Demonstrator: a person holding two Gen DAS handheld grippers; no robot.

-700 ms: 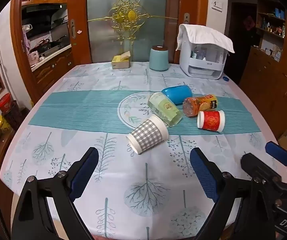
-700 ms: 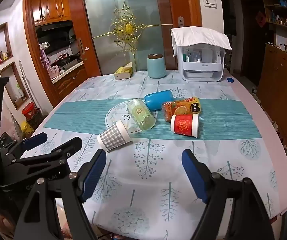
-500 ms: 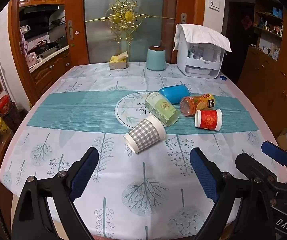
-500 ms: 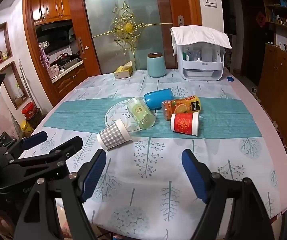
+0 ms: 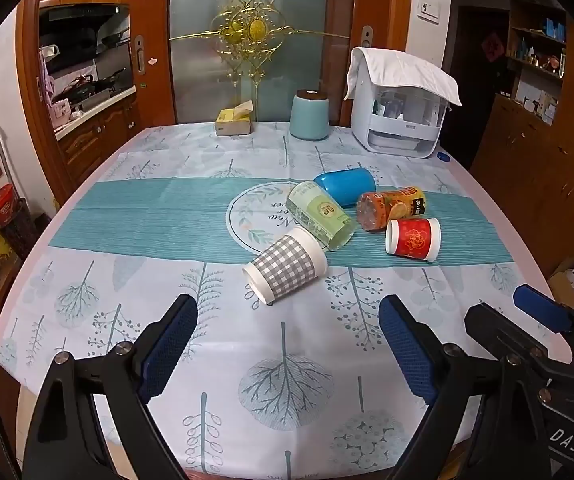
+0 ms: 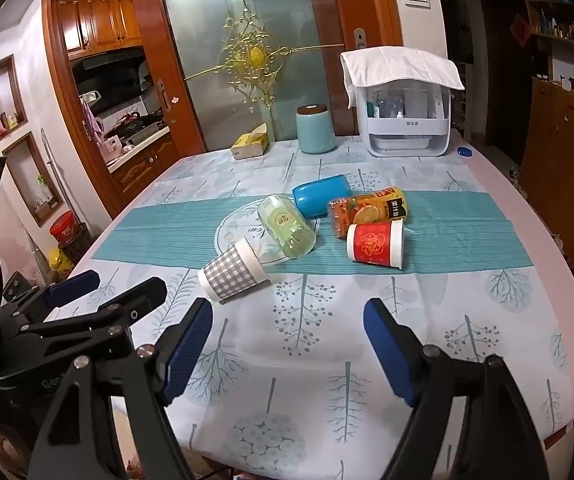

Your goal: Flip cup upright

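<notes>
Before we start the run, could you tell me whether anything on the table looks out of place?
Five containers lie tipped on their sides mid-table: the checkered cup, red cup, blue cup, green bottle and orange bottle. No spill visible.

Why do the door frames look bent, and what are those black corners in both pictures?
Left wrist view: fisheye bending curves the table edge and door frame; black lens rim fills the corners; the checked cup stays sharp. Right wrist view: same curving and dark corners; bright glare washes out the glass door top.
</notes>
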